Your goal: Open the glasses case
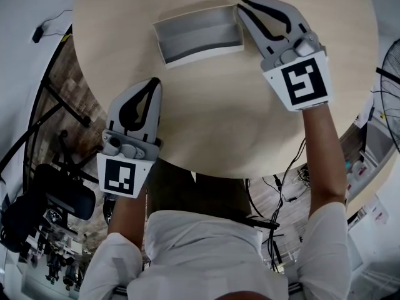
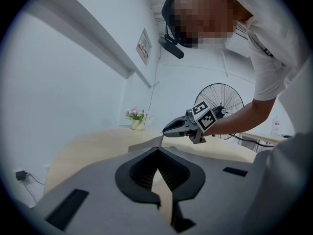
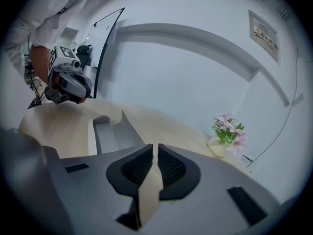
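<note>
the glasses case (image 1: 199, 35) lies on the far part of the round worktop (image 1: 219, 117), its grey inside showing and one long side standing up. the right gripper (image 1: 241, 9) has its tips just beside the case's right end; whether they touch it is unclear. its fingers are drawn almost together with only a thin slit between and hold nothing. the left gripper (image 1: 154, 84) is near the worktop's near edge, well apart from the case, its fingers closed tip to tip and empty.
</note>
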{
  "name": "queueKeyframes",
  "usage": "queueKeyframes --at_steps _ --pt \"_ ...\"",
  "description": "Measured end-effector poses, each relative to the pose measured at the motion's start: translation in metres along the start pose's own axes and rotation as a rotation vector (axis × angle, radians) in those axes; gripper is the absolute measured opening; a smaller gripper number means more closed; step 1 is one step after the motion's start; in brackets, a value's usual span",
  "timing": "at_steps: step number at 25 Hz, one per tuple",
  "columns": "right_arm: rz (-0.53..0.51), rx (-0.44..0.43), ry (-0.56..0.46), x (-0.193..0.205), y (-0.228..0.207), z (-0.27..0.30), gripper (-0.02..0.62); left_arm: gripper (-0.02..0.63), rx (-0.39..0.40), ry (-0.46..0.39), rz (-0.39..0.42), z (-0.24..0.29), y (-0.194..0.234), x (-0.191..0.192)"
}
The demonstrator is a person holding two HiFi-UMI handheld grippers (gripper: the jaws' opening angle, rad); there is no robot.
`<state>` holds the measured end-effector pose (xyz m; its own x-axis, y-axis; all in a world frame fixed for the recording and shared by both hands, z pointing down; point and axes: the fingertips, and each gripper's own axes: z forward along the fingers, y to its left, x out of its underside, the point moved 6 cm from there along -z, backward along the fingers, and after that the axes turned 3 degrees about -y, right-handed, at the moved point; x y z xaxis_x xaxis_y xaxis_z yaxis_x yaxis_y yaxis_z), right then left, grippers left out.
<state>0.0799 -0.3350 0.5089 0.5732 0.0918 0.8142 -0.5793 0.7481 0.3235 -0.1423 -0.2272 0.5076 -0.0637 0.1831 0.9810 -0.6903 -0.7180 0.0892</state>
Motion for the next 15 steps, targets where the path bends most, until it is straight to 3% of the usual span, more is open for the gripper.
queueKeyframes --at_steps 5,10,15 --pt "0.030 0.036 -0.039 -0.008 0.001 -0.028 0.034 0.011 -0.008 -0.005 -0.026 -0.001 -0.010 -0.001" --pt "0.118 0.082 -0.123 -0.027 0.001 -0.076 0.032 0.011 -0.052 -0.055 -0.099 0.002 -0.026 -0.027" --pt "0.188 0.118 -0.295 -0.073 0.004 -0.130 0.032 0.011 -0.073 -0.084 -0.062 -0.009 -0.037 -0.078"
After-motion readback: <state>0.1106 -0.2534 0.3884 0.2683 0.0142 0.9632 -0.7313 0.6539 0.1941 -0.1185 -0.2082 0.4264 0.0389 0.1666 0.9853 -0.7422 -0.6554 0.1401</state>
